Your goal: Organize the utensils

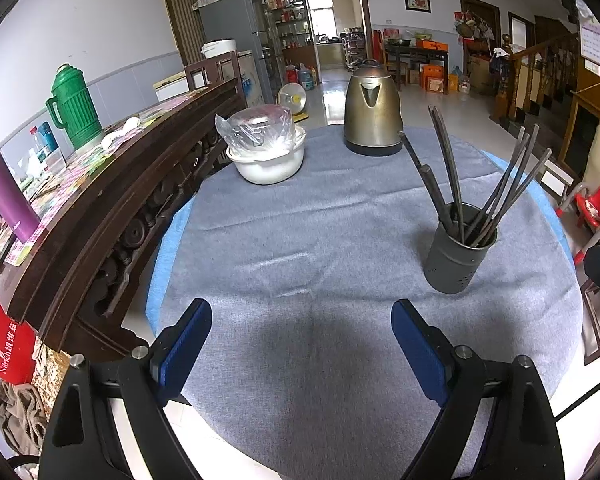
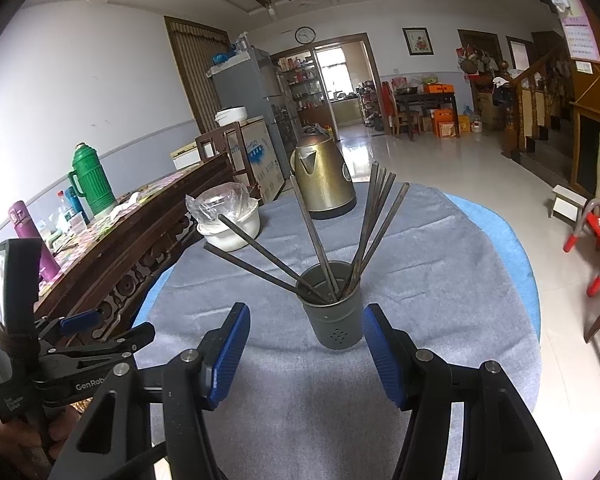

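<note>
risk: my right gripper (spread, empty) just before chopstick holder | nudge topples it, chopsticks scatter | left gripper spread, idle

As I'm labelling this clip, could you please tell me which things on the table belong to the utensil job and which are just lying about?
Job:
- chopsticks
- holder
- left gripper, open, empty
- right gripper, open, empty

Lying about:
- kettle
- white bowl with bag
- grey cloth
</note>
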{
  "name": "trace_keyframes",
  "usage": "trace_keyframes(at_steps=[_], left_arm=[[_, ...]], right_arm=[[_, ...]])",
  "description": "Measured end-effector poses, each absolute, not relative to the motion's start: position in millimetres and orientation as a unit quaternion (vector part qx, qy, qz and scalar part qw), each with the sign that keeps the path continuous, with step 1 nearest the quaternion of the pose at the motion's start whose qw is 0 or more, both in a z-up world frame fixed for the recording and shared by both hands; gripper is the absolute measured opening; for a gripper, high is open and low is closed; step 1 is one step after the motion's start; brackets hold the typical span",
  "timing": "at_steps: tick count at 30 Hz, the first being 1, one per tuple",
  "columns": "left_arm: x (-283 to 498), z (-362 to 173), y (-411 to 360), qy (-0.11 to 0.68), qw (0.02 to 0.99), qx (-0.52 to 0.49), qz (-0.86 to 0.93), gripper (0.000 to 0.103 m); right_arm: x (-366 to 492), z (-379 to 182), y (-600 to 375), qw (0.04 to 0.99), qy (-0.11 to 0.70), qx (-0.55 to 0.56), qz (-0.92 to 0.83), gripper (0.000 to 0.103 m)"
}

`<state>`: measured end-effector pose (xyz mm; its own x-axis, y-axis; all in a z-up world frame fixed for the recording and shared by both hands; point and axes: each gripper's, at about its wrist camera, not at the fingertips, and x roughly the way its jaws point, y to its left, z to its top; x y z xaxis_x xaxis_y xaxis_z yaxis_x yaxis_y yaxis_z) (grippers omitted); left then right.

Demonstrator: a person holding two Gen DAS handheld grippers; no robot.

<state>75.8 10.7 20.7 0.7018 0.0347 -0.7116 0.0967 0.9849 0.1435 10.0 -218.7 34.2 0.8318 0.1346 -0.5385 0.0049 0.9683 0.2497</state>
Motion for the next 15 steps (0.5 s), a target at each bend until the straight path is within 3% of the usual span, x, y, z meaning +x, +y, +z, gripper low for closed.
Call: trace_keyframes(at_steps=[15], left_arm=[[77.6, 18.6, 15.9, 0.385, 0.919, 0.08, -0.02, 0.091]], right_arm=[[12.9, 34.5, -215.0, 0.949, 0.292, 0.115, 0.03, 0.063]])
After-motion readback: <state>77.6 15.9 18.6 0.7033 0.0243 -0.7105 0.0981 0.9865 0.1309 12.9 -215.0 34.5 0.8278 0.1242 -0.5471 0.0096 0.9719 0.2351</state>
